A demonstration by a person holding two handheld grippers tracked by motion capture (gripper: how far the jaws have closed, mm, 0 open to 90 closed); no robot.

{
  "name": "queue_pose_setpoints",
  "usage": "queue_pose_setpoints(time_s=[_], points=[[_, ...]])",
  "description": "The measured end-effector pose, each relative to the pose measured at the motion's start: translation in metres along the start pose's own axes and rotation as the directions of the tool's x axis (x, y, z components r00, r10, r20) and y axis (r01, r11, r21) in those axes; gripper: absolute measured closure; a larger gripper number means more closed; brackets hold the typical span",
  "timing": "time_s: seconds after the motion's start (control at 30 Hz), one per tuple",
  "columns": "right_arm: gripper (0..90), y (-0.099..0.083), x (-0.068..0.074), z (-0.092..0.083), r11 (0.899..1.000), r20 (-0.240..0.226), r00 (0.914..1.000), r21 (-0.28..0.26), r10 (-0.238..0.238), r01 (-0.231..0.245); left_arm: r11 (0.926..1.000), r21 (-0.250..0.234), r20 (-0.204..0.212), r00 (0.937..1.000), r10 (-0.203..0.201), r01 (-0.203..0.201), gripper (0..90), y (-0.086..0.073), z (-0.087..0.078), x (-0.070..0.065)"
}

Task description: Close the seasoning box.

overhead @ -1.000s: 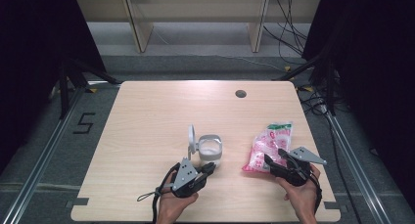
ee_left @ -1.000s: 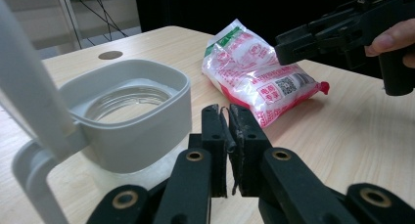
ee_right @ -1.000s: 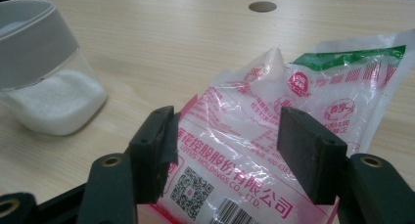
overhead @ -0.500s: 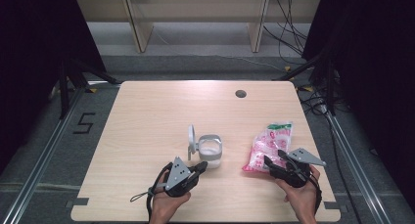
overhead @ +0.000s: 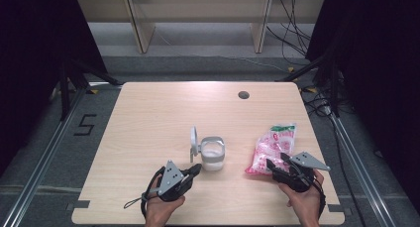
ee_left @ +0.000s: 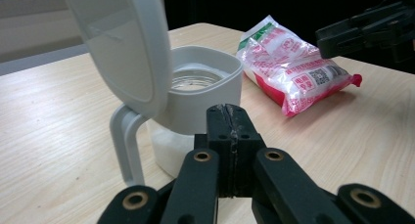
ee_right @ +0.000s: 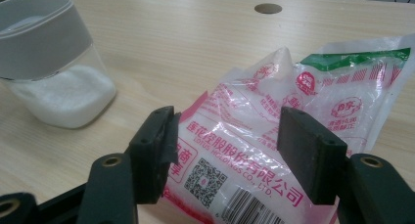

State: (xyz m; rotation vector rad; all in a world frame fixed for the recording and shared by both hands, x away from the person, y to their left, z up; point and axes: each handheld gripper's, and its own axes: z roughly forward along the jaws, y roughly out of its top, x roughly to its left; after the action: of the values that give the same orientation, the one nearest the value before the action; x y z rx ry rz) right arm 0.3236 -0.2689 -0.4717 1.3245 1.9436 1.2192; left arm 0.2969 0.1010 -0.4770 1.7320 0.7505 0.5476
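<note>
L gripper [overhead: 195,168]: jaws closed tight, nothing held, tip just short of jar [overhead: 213,153] | jar mid-table, lid [ee_left: 122,43] flipped up, hinge side hidden | bag [overhead: 273,146] R of jar, near end cut off | R gripper [ee_right: 225,136]: jaws wide astride bag's end, pad contact unclear

- Overhead light falls evenly on my table [overhead: 148,118], with a pale glare patch near its far middle; the surroundings sink into black.
- Shadows under my hands are soft and short.
- The high view is slightly soft and low in detail.
- My left gripper view blurs the close lid [ee_left: 122,43]; the bag [ee_left: 293,67] is sharper.
- My right gripper view is crisp on the bag's print, softer at its edges.
</note>
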Motion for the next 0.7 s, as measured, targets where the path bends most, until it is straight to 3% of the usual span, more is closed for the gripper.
queue_pose_setpoints(time_s=[0.03,0.07,0.1,0.13,0.17,0.2,0.23,0.33,0.37,0.47,0.5,0.53,0.6,0.7], points=[[40.3,0.000,-0.001,0.000,1.000,-0.005,1.0000,-0.001,-0.001,0.001,0.9999,0.002,-0.001,0.9999,0.010,-0.010,89.2,0.000,-0.001,0.002],[40.3,0.000,0.003,-0.002,0.999,0.004,0.9992,0.010,0.039,-0.039,1.0000,0.003,-0.007,1.0000,0.001,-0.001,89.2,-0.001,-0.002,0.003],[40.3,-0.001,0.002,-0.001,1.000,0.008,0.9998,0.005,0.018,-0.018,0.9999,0.011,-0.021,0.9997,-0.012,0.012,89.3,-0.001,-0.003,0.004],[40.3,-0.001,0.002,-0.001,1.000,0.016,0.9997,0.009,0.021,-0.021,0.9999,0.007,-0.021,0.9997,0.009,-0.008,89.2,-0.001,-0.004,0.007],[40.3,-0.001,0.000,0.000,1.000,0.024,0.9997,0.007,-0.002,0.001,0.9999,0.007,-0.028,0.9995,-0.011,0.012,89.2,-0.001,-0.005,0.007],[40.3,-0.001,0.002,-0.001,1.000,0.015,0.9998,0.012,0.013,-0.013,0.9999,0.002,-0.030,0.9995,-0.011,0.011,89.2,-0.001,-0.005,0.009],[40.3,-0.001,0.000,-0.001,1.000,0.016,0.9998,0.014,-0.010,0.010,1.0000,0.007,-0.038,0.9993,0.000,0.000,89.2,0.000,-0.006,0.010],[40.3,-0.001,0.003,-0.002,1.000,0.015,0.9997,0.017,0.019,-0.020,1.0000,0.006,-0.058,0.9983,-0.001,0.001,89.2,0.001,-0.006,0.014],[40.3,-0.001,0.003,-0.002,1.000,0.014,0.9998,0.015,0.016,-0.017,0.9998,0.016,-0.060,0.9981,0.017,-0.016,89.3,0.001,-0.006,0.016],[40.3,-0.001,-0.001,-0.001,1.000,0.019,0.9994,-0.003,-0.030,0.030,0.9999,0.014,-0.082,0.9966,0.003,-0.002,89.2,0.003,-0.006,0.019],[40.3,-0.002,0.002,-0.002,1.000,0.007,0.9998,0.001,0.018,-0.018,0.9999,0.012,-0.085,0.9964,0.005,-0.004,89.2,0.004,-0.006,0.020],[40.3,-0.002,0.003,-0.002,1.000,0.007,0.9998,0.004,0.019,-0.019,0.9999,0.010,-0.086,0.9963,0.006,-0.005,89.2,0.005,-0.006,0.021],[40.3,-0.001,0.000,-0.003,1.000,0.009,0.9996,0.001,-0.025,0.025,0.9999,0.010,-0.093,0.9956,0.006,-0.005,89.2,0.007,-0.005,0.023],[40.3,-0.001,0.000,-0.003,1.000,0.008,0.9997,0.000,-0.025,0.025,1.0000,0.003,-0.100,0.9950,0.006,-0.006,89.2,0.010,-0.004,0.026]])
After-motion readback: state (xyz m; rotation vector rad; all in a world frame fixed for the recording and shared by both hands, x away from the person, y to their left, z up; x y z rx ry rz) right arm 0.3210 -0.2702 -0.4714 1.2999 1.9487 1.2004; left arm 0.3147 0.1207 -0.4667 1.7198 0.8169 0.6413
